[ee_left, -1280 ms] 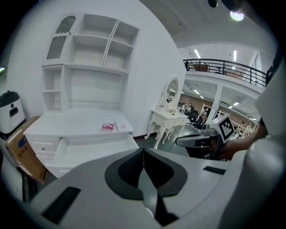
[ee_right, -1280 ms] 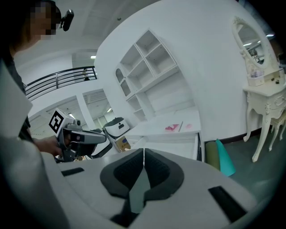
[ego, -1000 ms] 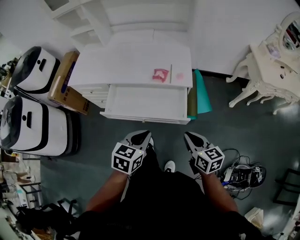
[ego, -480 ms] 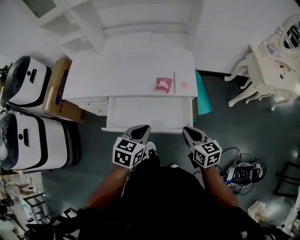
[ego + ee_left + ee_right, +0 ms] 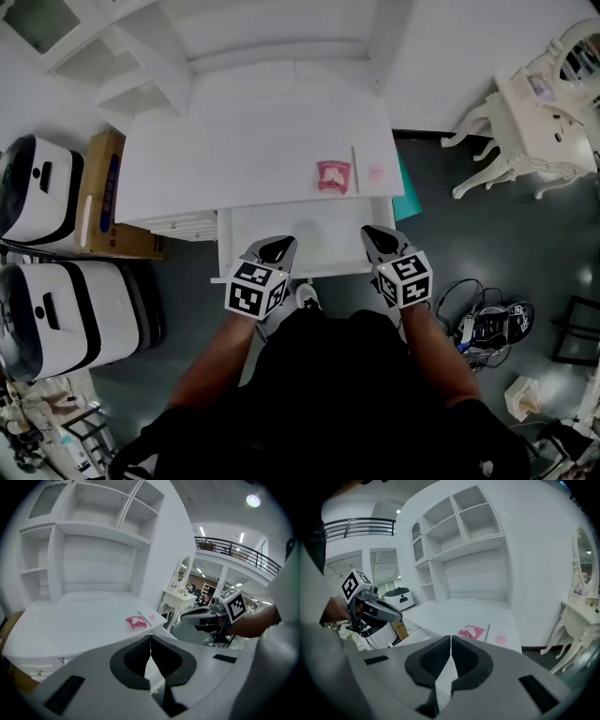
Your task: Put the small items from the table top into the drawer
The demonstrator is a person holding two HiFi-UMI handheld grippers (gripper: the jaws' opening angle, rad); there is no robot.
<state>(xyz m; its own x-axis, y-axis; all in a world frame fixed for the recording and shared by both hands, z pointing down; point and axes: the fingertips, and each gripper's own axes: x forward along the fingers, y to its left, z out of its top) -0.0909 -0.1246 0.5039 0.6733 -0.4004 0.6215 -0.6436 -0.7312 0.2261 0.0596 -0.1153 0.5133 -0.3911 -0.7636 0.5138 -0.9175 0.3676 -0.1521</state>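
Note:
A pink packet (image 5: 332, 175) lies near the right front edge of the white desk (image 5: 234, 150), with a thin stick (image 5: 354, 170) and a small pink round item (image 5: 377, 172) to its right. The packet (image 5: 136, 622) (image 5: 471, 631) also shows in both gripper views. Under the desk's front edge the white drawer (image 5: 309, 234) stands pulled out and looks empty. My left gripper (image 5: 274, 247) hovers over the drawer's front left and is shut on nothing. Over the drawer's front right, my right gripper (image 5: 373, 234) is shut and empty too.
White shelves (image 5: 103, 66) rise behind the desk. Two white machines (image 5: 56, 309) and a cardboard box (image 5: 103, 192) stand on the floor at the left. A teal board (image 5: 401, 178) leans at the desk's right side. An ornate white dressing table (image 5: 534, 112) stands at the far right, cables (image 5: 483, 323) lie on the floor.
The head view has shifted toward the desk. Both grippers have moved forward from above the floor to above the drawer's front edge, and both stay shut.

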